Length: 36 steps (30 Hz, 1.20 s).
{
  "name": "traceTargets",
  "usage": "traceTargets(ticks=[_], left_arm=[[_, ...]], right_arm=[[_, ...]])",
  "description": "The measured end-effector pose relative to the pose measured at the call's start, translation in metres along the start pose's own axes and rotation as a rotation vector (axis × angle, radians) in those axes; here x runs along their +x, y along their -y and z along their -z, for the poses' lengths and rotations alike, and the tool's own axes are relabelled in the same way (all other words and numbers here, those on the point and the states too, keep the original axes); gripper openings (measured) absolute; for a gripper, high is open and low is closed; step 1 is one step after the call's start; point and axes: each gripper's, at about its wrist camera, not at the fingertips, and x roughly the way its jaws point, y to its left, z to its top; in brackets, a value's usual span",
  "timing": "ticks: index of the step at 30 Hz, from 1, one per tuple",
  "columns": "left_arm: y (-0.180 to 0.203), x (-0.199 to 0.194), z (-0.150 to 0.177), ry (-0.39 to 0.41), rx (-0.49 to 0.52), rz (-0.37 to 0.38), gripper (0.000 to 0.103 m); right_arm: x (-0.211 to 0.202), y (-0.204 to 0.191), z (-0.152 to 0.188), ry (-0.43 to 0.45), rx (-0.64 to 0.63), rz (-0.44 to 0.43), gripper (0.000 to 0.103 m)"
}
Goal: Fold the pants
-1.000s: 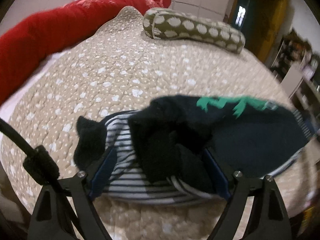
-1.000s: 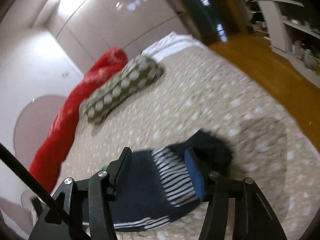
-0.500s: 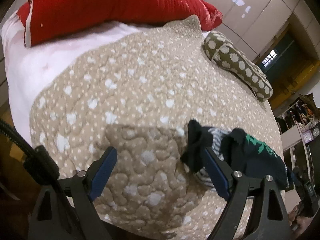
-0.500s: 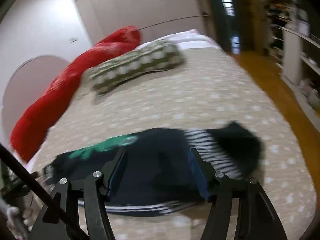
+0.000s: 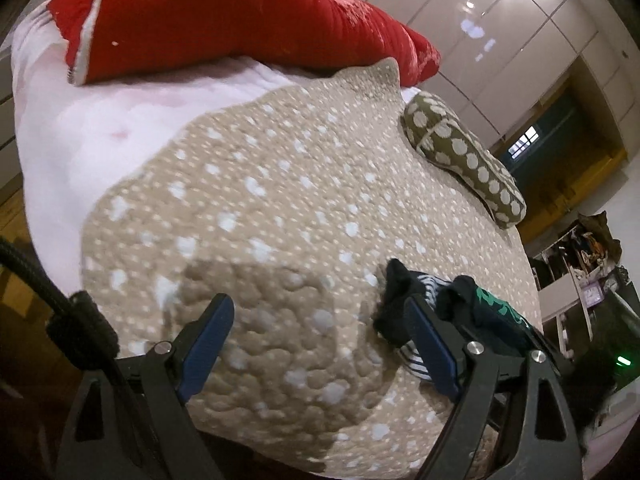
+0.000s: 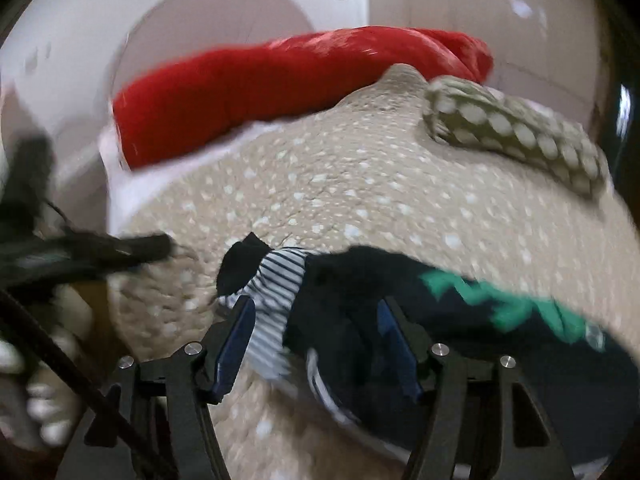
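Dark navy pants (image 6: 360,280) with a green print and a striped cuff with a black end lie crumpled on the beige dotted bedspread (image 6: 360,184). My right gripper (image 6: 316,308) hangs low over them. Its jaws are closing with the striped cuff and dark cloth between the blue pads; I see no firm pinch. My left gripper (image 5: 318,308) stands wide open over bare bedspread (image 5: 280,200), nothing between its fingers. The pants (image 5: 492,312) lie just beyond its right finger (image 5: 428,340), partly hidden by it. A dark blurred shape (image 6: 100,248), probably the left gripper, shows at the left of the right wrist view.
A long red cushion (image 5: 224,20) lies along the head of the bed on a pale pink sheet (image 5: 80,140). An olive bolster with white dots (image 5: 460,156) lies at the far right. White wardrobe doors and a cluttered shelf (image 5: 584,264) stand beyond the bed.
The left gripper swung left off the pants to bare bedspread, still open. The right gripper slid along the pants toward the striped cuff end, and its jaws narrowed.
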Motion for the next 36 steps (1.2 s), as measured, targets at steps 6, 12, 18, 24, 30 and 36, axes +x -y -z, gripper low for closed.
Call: traceTargets(ticks=[6,12,18,24,30,36], left_arm=[[-0.023,-0.006,-0.001,0.005,-0.033,0.025,0.087],[-0.035,-0.004,0.0,-0.003,-0.061,0.052,0.087],[-0.038,-0.007,0.0,-0.004,-0.068,0.059,0.087],[-0.041,-0.007,0.001,-0.01,-0.075,0.062,0.087],[-0.04,-0.006,0.0,-0.01,-0.079,0.056,0.087],[-0.043,-0.008,-0.001,-0.012,-0.101,0.069,0.087]], right_arm=[[0.014,0.037,-0.005,-0.059,0.231,-0.097,0.011],[-0.011,0.053,-0.026,0.02,0.401,-0.271,0.011],[0.018,0.02,-0.033,-0.048,0.35,-0.317,0.016],[0.028,0.016,-0.02,-0.089,0.361,-0.414,0.045],[0.015,-0.002,-0.021,-0.054,0.263,-0.37,0.066],[0.031,-0.034,-0.004,-0.032,0.085,-0.142,0.068]])
